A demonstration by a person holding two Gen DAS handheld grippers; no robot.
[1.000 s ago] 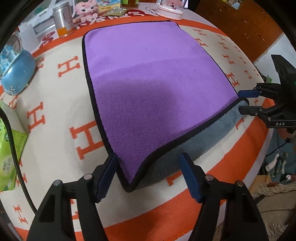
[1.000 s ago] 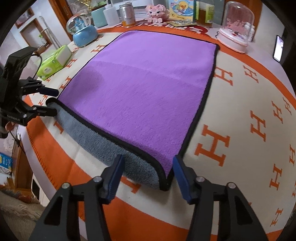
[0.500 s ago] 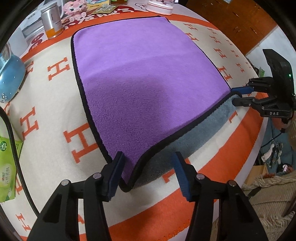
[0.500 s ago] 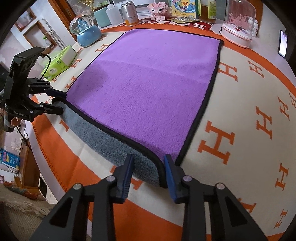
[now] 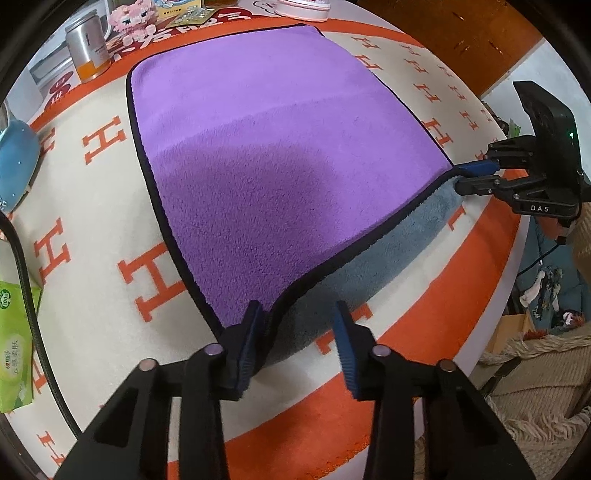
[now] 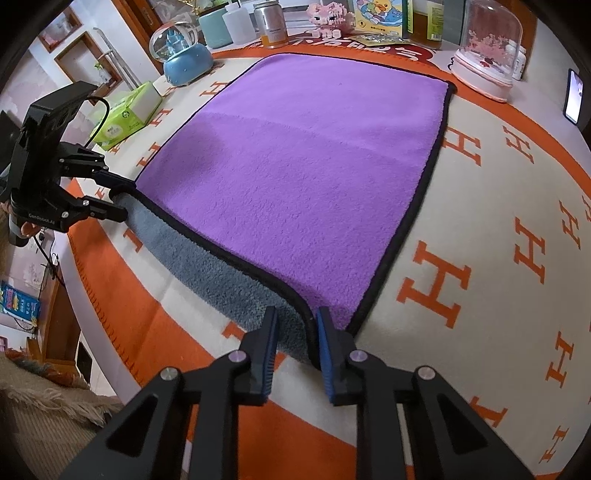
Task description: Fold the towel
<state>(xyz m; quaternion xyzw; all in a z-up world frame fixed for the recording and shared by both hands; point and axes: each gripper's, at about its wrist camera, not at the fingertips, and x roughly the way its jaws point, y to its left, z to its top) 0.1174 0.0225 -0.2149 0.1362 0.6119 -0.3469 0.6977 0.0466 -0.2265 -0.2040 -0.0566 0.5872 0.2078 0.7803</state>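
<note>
A purple towel point(image 5: 266, 155) with black trim and a grey underside lies spread on the orange-and-cream table cover; it also shows in the right wrist view point(image 6: 303, 173). Its near edge is lifted, showing the grey side point(image 6: 207, 266). My left gripper point(image 5: 299, 332) straddles the near left corner with jaws still apart, the corner against its left finger. My right gripper point(image 6: 295, 328) has narrowed around the near right corner, a small gap left. Each gripper shows in the other view, the right one in the left wrist view point(image 5: 469, 177) and the left one in the right wrist view point(image 6: 118, 195).
A metal can point(image 5: 86, 48), a pink block toy point(image 5: 133, 22), a blue globe point(image 6: 184, 55) and a glass dome point(image 6: 487, 55) stand along the far edge. A green tissue pack point(image 6: 125, 114) lies at the left. The table edge point(image 5: 491, 258) runs close behind the grippers.
Both grippers have moved forward onto the towel's near corners and their jaws have narrowed, the right more than the left. The near edge has risen a little.
</note>
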